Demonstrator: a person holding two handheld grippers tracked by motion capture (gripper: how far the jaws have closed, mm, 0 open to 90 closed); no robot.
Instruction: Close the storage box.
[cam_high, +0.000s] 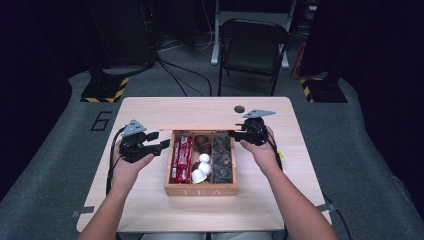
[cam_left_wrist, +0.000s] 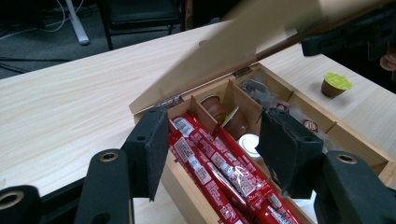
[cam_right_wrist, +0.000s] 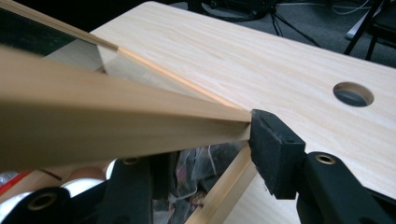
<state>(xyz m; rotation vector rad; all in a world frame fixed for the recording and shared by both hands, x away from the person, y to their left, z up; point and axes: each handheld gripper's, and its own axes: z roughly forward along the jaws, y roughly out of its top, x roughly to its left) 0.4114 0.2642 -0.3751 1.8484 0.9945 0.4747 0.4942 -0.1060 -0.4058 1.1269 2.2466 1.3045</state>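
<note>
tea box (cam_high: 201, 189) open mid-table | left gripper (cam_high: 159, 141) just beside it | right gripper (cam_high: 231, 133) at lid (cam_high: 190, 128)

High view looks down from above; both gripper views sit close, sharing the tea box (cam_high: 201, 189) lid (cam_right_wrist: 93, 126)

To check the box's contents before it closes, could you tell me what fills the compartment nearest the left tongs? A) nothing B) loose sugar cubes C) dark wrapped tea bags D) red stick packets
D: in the left gripper view, red stick packets lie lengthwise in the tea box's compartment just beyond the left tongs; the high view shows it too.
</note>
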